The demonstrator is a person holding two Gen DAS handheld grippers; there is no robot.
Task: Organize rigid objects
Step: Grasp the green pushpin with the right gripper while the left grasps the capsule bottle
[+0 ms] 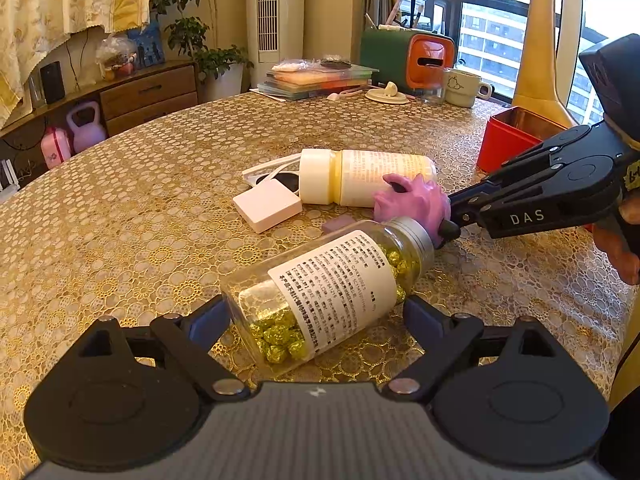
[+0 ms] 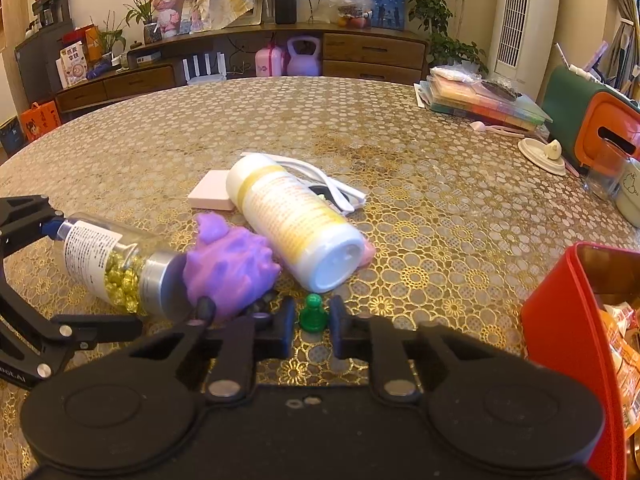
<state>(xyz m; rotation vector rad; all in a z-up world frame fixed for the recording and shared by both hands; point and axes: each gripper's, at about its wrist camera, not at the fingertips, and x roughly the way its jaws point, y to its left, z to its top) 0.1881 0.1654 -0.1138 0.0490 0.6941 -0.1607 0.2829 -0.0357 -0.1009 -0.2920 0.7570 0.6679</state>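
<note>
We bring 2 grippers to a cluttered round table (image 2: 280,120) draped in gold lace. Our left gripper (image 1: 316,316) brackets the base end of a clear jar (image 1: 328,292) of gold-foil balls lying on its side; its fingers stand spread with a slim gap on each flank, so we judge it released, not yet clamping. The jar's long axis runs from the near base between those fingers to the silver cap (image 1: 414,236) at the far right, slanted across the claw's opening rather than squarely through it, so a slight turn of the wrist looks needed before closing.

Our right gripper (image 2: 310,330) hovers low over a small green pawn-shaped piece (image 2: 312,312), which stands upright just beyond the gap between the fingers. The jaws are narrowed but apart and touch nothing we can see, so this claw is released too. The pawn lies dead ahead of it and far nearer to the right hand than to the left.

Beside the jar's cap rests a purple spiky toy (image 2: 232,268), touching or nearly touching it. Behind lie a white bottle (image 2: 292,224) on its side, a white square box (image 2: 210,196) and white sunglasses (image 2: 340,188). A red tin (image 2: 560,332), open and partly filled, waits at the near right as the likely destination.
</note>
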